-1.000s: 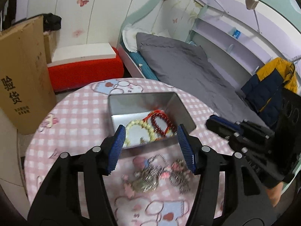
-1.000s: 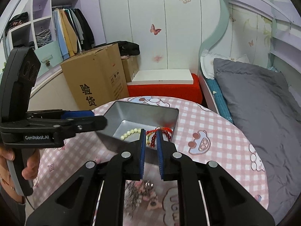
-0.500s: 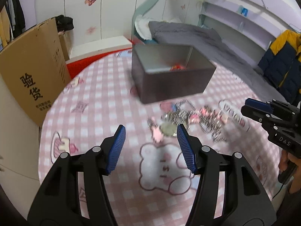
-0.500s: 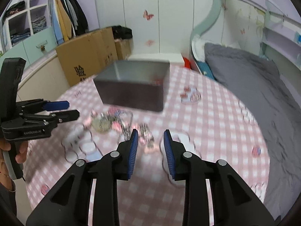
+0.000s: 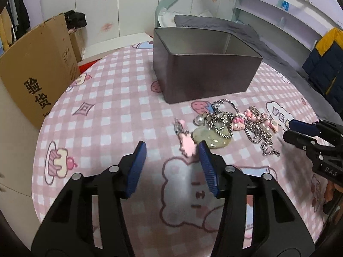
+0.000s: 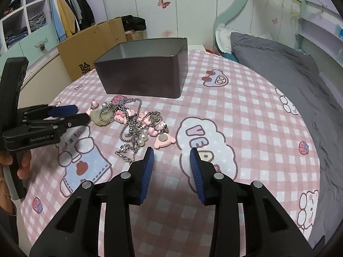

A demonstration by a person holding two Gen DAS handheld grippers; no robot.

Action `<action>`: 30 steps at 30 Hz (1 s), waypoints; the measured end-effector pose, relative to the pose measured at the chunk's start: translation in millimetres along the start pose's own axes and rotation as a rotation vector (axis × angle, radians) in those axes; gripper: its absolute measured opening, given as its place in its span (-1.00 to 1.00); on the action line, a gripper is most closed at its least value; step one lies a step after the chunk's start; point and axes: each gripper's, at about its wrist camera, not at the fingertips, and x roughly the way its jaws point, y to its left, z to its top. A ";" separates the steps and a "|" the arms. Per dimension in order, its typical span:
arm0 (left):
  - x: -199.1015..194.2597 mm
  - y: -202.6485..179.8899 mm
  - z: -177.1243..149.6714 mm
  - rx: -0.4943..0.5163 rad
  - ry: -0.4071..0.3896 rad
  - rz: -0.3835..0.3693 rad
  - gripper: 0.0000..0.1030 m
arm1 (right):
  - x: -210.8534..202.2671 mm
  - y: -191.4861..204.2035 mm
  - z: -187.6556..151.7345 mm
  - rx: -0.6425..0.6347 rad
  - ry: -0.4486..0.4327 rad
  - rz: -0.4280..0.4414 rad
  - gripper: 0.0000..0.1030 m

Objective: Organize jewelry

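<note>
A tangle of jewelry (image 5: 231, 126) lies on the pink checked tablecloth: silver chains, pearls, pink charms and a pale green pendant (image 5: 211, 138). Behind it stands an open grey tin box (image 5: 205, 81); its inside is hidden from here. My left gripper (image 5: 172, 147) hangs low just left of the pile, its jaws closing with nothing between them; a pink charm (image 5: 187, 144) lies by its right fingertip. My right gripper (image 6: 172, 152) hovers at the right of the jewelry (image 6: 137, 126), its jaws opening and empty. The tin box (image 6: 145, 79) stands beyond.
The round table's cloth (image 6: 246, 111) ends close to a grey bed (image 6: 278, 68) on the right. A cardboard box (image 5: 36, 72) stands off the table's left edge. A hand (image 6: 23, 162) holds the left gripper's handle.
Both grippers have come down from over the tin to just above the tablecloth by the jewelry pile. The right jaws went from shut to spread; the left jaws narrowed a little.
</note>
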 end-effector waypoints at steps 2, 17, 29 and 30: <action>3.5 -2.1 1.7 0.018 0.001 0.022 -0.37 | 1.5 0.1 0.8 -0.003 0.005 0.003 -0.35; -11.8 7.7 0.3 -0.028 -0.028 -0.045 -0.69 | 15.9 6.5 13.3 -0.070 0.021 -0.006 -0.25; -54.4 1.7 18.2 -0.038 -0.118 -0.138 -0.69 | 9.0 16.6 18.7 -0.149 0.034 -0.037 -0.60; -57.8 1.1 20.4 -0.039 -0.126 -0.149 -0.69 | 2.8 15.3 20.1 -0.145 0.021 -0.037 -0.60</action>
